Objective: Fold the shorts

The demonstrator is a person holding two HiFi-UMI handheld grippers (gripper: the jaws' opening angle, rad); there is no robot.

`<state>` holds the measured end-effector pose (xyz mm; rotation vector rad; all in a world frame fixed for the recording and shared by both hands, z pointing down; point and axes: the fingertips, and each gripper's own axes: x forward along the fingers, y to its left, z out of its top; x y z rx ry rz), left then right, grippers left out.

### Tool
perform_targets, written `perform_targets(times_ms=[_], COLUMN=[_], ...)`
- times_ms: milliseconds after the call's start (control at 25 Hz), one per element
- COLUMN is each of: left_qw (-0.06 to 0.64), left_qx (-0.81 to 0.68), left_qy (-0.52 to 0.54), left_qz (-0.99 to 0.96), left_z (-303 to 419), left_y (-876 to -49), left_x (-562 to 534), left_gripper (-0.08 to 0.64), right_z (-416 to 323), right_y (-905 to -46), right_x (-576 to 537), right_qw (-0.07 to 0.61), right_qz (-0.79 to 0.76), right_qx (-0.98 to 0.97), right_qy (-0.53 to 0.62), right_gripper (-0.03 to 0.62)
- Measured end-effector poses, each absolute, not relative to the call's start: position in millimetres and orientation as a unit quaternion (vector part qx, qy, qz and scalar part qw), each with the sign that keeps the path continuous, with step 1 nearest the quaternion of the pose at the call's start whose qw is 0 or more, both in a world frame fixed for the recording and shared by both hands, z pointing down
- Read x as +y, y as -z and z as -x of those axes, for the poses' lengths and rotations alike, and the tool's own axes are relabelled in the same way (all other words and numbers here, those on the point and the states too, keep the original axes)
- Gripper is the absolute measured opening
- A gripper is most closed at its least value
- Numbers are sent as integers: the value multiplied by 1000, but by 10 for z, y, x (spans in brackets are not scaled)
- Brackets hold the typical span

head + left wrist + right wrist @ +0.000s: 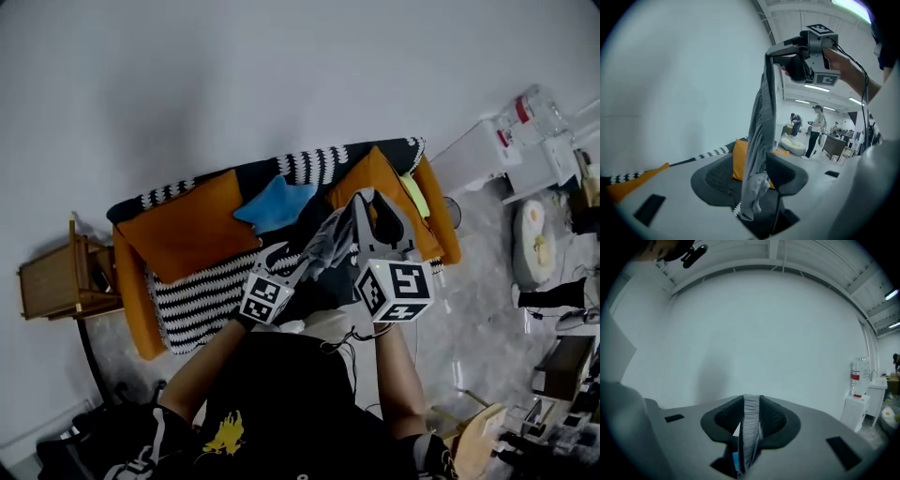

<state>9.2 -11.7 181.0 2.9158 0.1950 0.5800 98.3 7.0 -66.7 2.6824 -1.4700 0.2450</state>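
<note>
- The right gripper (pixel 751 414) has its jaws nearly together, pinching the ribbed waistband of the grey shorts (pixel 761 117). In the left gripper view it sits at the upper right of the frame.
- From that grip the shorts hang as one narrow drape down the middle of the same view.
- The left gripper (pixel 752 180) has its jaws well apart. The bunched lower end of the shorts dangles between them, and the pads appear not to press it (the cloth covers part of the gap).
- In the head view both grippers are at centre frame, over an orange sofa (pixel 187 239) with a black-and-white throw (pixel 202 300) and a blue cushion (pixel 277 204).
</note>
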Motion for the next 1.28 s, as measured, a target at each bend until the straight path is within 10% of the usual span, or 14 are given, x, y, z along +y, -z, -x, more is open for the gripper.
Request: perform_targets(times_ms=[560, 1040, 1280], left_qw=[34, -158, -108], left_qx=[59, -60, -91], left_qy=[-163, -150, -106], left_qz=[-984, -974, -984], left_z=[-384, -761, -1004], left_y=[-1507, -1512, -1267], left_x=[272, 216, 0], left_gripper=[330, 434, 439], right_z=[-622, -821, -996], right_y=[1478, 1665, 1661], right_x=[-6, -2, 148], right_qw=[39, 19, 38], right_qz=[-868, -881, -894], right_qx=[-496, -473, -447], right_qy=[-17, -14, -11], right_gripper=[115, 115, 115])
